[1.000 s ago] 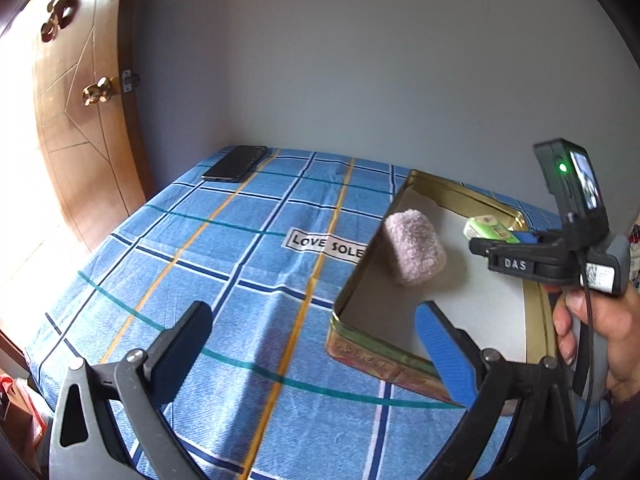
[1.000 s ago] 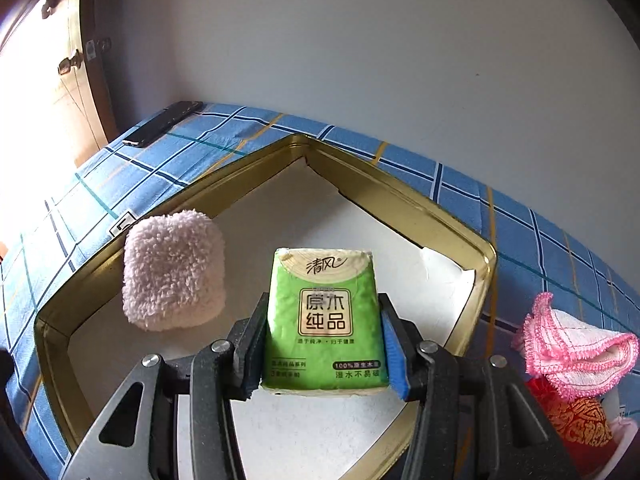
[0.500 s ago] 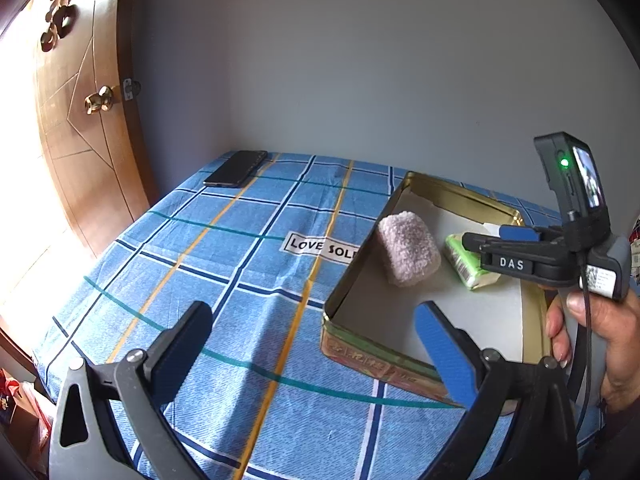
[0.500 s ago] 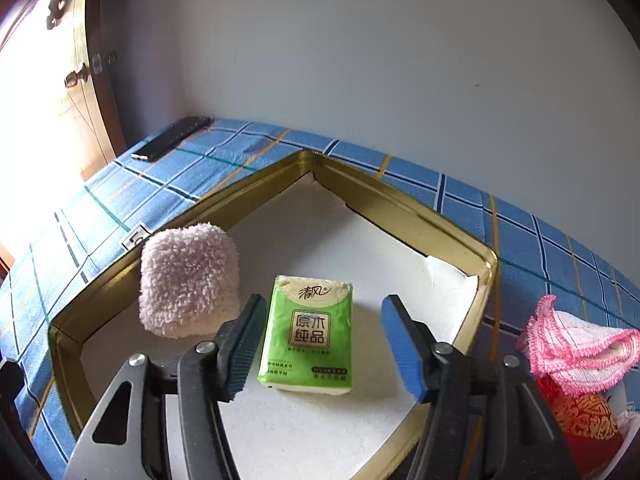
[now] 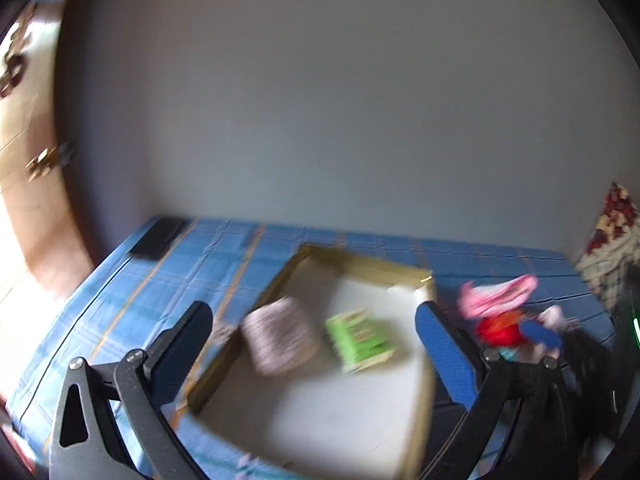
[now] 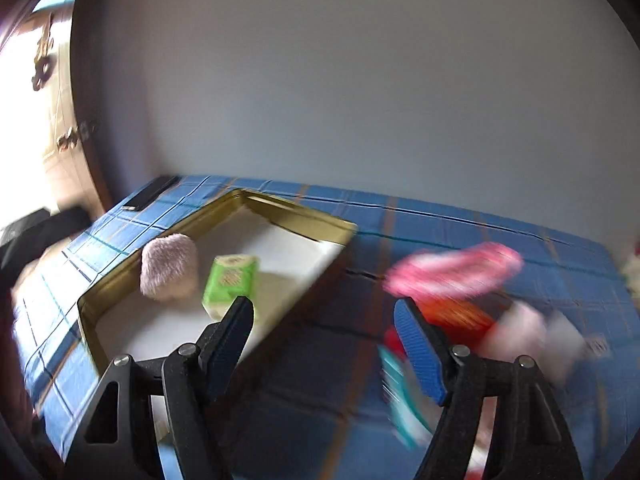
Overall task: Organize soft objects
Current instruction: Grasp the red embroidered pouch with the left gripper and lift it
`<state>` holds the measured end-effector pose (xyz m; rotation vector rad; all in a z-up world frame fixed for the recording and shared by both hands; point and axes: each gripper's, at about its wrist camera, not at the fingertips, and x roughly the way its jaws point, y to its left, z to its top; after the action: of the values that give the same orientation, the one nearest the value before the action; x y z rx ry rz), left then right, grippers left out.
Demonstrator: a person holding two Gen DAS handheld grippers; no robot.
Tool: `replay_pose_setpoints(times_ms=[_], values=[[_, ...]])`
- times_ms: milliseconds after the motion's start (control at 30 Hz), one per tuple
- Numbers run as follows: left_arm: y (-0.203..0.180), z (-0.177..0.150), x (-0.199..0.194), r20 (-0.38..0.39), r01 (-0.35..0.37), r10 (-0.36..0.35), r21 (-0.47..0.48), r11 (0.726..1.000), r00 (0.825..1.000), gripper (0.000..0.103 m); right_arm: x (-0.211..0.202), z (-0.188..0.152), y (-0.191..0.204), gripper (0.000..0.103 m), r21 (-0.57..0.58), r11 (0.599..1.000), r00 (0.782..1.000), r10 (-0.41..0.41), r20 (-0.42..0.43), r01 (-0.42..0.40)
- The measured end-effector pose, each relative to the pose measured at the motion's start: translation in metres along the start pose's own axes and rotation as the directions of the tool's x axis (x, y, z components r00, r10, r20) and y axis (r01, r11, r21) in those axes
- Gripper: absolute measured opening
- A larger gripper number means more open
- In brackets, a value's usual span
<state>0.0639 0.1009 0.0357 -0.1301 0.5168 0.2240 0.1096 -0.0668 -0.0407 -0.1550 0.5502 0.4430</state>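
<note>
Right gripper jaws apart, just been opening, nothing between them. Left gripper spread wide, empty. Tissue pack lies in tin beside puff. Pink cloth right of tin, on bedsheet. Frames blurred.

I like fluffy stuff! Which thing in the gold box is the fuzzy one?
The pale pink fluffy pad, at the left. The green tissue pack beside it is smooth.

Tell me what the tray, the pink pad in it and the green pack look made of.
Tray: apparently metal, its gold rim glinting. Pink pad: fluffy plush or terry, with a fuzzy outline. Green pack: probably tissues in a printed plastic wrapper, though blur hides any sheen.
</note>
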Motion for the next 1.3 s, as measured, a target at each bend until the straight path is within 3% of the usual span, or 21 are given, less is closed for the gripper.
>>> replay_pose_setpoints(times_ms=[100,167,333,633,733,900,967,1033,1067,1133,1300], values=[[-0.046,-0.001,0.014,-0.029,0.058,-0.056,0.068,0.996,0.998,0.103,-0.038,-0.032,-0.031,0.081,0.032,0.999,0.999,-0.042,0.031,0.041],[-0.078,-0.013,0.024,-0.059,0.114,-0.108,0.113,0.987,0.992,0.103,-0.053,-0.055,-0.055,0.082,0.058,0.991,0.992,-0.123,0.032,0.121],[-0.139,-0.044,0.058,-0.144,0.181,-0.153,0.203,0.962,0.978,0.103,-0.063,-0.086,-0.107,0.082,0.156,0.966,0.978,-0.208,-0.015,0.208],[-0.168,-0.041,0.088,-0.183,0.195,-0.156,0.216,0.957,0.971,0.100,-0.052,-0.091,-0.119,0.082,0.183,0.964,0.981,-0.191,-0.018,0.191],[-0.170,-0.043,0.095,-0.213,0.239,-0.196,0.195,0.951,0.957,0.100,-0.047,-0.094,-0.116,0.082,0.173,0.966,0.981,-0.194,-0.019,0.194],[-0.184,-0.044,0.090,-0.194,0.293,-0.253,0.217,0.931,0.948,0.097,-0.041,-0.103,-0.117,0.083,0.189,0.963,0.981,-0.189,-0.040,0.193],[-0.188,-0.044,0.096,-0.222,0.311,-0.264,0.217,0.925,0.939,0.079,-0.040,-0.103,-0.118,0.082,0.192,0.962,0.981,-0.189,-0.044,0.194],[-0.186,-0.045,0.108,-0.281,0.369,-0.315,0.164,0.915,0.907,0.032,-0.039,-0.103,-0.119,0.082,0.197,0.962,0.982,-0.185,-0.045,0.191],[-0.185,-0.046,0.112,-0.302,0.388,-0.332,0.147,0.910,0.893,0.024,-0.037,-0.104,-0.118,0.082,0.196,0.962,0.982,-0.183,-0.048,0.189],[-0.179,-0.047,0.110,-0.290,0.398,-0.350,0.123,0.909,0.890,0.013,-0.036,-0.103,-0.118,0.082,0.191,0.964,0.982,-0.181,-0.053,0.188],[-0.162,-0.044,0.085,-0.212,0.409,-0.383,0.098,0.907,0.899,0.012,-0.032,-0.104,-0.123,0.082,0.218,0.961,0.985,-0.158,-0.072,0.171]])
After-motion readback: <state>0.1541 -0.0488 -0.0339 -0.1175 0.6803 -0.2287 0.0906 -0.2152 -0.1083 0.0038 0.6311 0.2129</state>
